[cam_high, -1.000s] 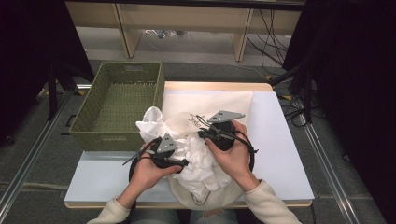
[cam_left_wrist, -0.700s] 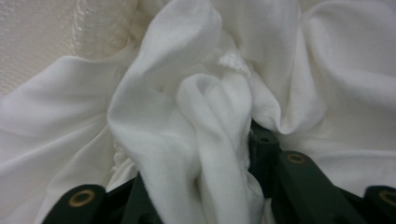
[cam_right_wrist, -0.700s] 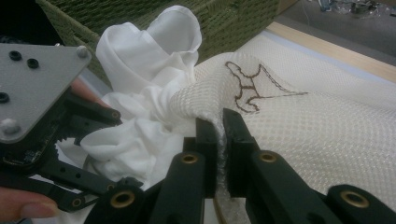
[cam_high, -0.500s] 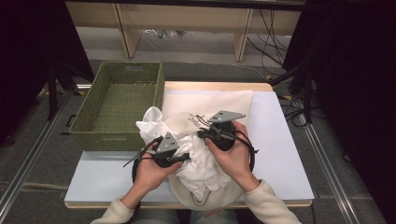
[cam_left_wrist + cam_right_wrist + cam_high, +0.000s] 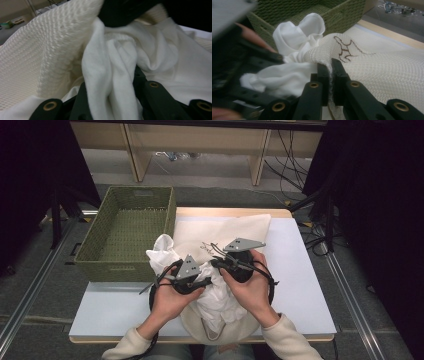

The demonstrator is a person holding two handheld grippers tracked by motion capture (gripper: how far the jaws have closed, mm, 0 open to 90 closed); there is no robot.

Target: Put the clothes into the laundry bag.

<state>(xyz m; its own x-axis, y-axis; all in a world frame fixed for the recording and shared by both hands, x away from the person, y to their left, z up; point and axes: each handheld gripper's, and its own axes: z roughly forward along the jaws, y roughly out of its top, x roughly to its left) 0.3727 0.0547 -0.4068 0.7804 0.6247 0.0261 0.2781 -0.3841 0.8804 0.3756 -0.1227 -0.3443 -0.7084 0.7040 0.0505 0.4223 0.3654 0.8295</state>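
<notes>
the right gripper [image 5: 329, 72] pinches the mesh bag's [image 5: 387, 72] rim to keep it open, while the left gripper [image 5: 110, 100], just closed, clamps white cloth [image 5: 110, 75] for stuffing inside.

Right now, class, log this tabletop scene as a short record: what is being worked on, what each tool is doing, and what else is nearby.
work in hand: white cloth being stuffed into a cream mesh bag
left gripper: jaws have just been closing, now pinching a fold of the white cloth
right gripper: jaws shut on the edge of the cream mesh bag
bag marking: brown embroidered figure
nearby: green woven basket at the left of the table, with nothing in it
</notes>
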